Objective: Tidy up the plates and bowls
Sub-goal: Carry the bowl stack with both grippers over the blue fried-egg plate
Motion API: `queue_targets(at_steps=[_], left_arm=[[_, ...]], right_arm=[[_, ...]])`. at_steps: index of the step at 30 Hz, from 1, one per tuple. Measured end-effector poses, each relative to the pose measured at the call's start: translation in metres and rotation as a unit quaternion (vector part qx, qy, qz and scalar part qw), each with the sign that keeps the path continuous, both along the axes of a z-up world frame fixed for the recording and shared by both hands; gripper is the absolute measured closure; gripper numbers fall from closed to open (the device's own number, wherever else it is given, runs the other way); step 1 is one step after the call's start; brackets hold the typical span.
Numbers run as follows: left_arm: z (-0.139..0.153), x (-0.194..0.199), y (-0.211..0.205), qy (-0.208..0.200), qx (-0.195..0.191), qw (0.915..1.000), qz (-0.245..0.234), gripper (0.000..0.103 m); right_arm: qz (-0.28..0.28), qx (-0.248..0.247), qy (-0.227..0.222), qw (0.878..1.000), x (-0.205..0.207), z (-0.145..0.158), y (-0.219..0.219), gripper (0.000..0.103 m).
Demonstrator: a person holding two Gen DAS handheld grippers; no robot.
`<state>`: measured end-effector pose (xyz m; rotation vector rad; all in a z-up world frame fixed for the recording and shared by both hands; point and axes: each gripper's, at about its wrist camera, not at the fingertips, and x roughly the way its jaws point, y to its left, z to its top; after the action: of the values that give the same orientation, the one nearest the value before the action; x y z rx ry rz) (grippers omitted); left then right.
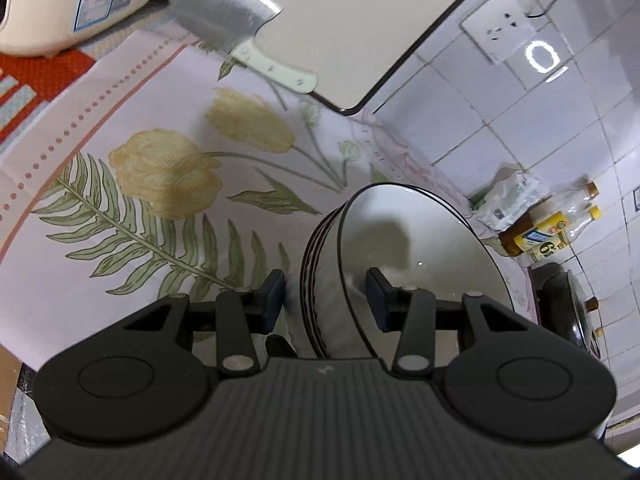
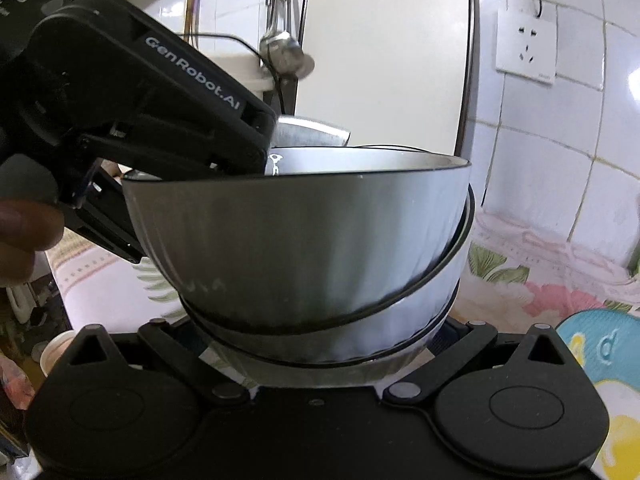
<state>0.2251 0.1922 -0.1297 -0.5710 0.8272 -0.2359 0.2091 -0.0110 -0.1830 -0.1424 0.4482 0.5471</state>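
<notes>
A stack of nested white bowls with black rims fills both views. My left gripper is shut on the wall of the top bowl, one pad inside and one outside. In the right wrist view its black body reaches in from the upper left. There the top bowl sits tilted, its left rim raised out of the lower bowls. My right gripper straddles those lower bowls, spread wide. A blue pad rests against their right side; the other fingertip is hidden.
A cleaver lies by a white board that leans on the tiled wall. The floral cloth covers the counter. A rice cooker stands far left; bottles and a wok at right. A ladle hangs behind.
</notes>
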Motion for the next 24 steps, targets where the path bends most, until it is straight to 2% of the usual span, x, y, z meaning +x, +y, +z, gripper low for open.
queue_targets(at_steps=[13,18,24], left_arm=[[0.071,-0.030,-0.065,-0.017,0.011,0.9990,-0.040,0.061],[0.082,-0.036,-0.098,-0.015,0.014,0.9977,-0.065,0.061],[0.083,-0.030,-0.142,-0.023,0.017,0.9949,-0.097,0.061]], right_arm=[[-0.025,0.006,-0.016,1.000,-0.046,0.064,-0.062,0.000],[-0.040,0.009,-0.015,0.999,-0.064,0.075,-0.091,0.000],[-0.050,0.003,-0.020,0.999,-0.065,0.077,-0.126,0.000]])
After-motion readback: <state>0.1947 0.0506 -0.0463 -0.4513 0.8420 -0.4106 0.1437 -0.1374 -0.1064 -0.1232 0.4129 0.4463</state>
